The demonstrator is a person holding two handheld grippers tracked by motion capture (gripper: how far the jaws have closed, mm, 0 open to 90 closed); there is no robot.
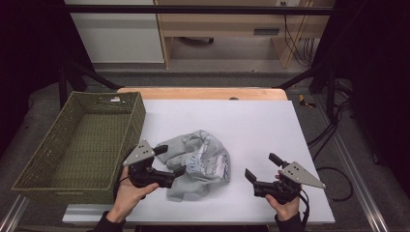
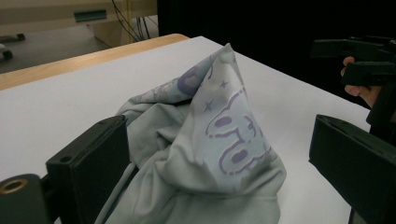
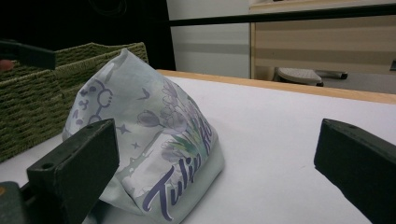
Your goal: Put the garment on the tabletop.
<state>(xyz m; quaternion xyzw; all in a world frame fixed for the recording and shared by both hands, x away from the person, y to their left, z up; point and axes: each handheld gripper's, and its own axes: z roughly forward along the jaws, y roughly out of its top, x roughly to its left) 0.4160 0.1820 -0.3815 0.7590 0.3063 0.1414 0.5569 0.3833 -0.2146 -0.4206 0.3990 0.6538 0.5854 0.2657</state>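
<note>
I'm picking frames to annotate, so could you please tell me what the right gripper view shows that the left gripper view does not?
Right gripper view alone: the green basket behind the garment, and purple lettering on its print. Left gripper view alone: the right gripper in a hand, beyond the garment. Both: the crumpled garment on the white table, framed by open black fingers.

Shirt [image 1: 200, 162] mid-surface [image 1: 270, 125] toward near edge; basket [image 1: 82, 145] on left edge, just beside shirt.
</note>
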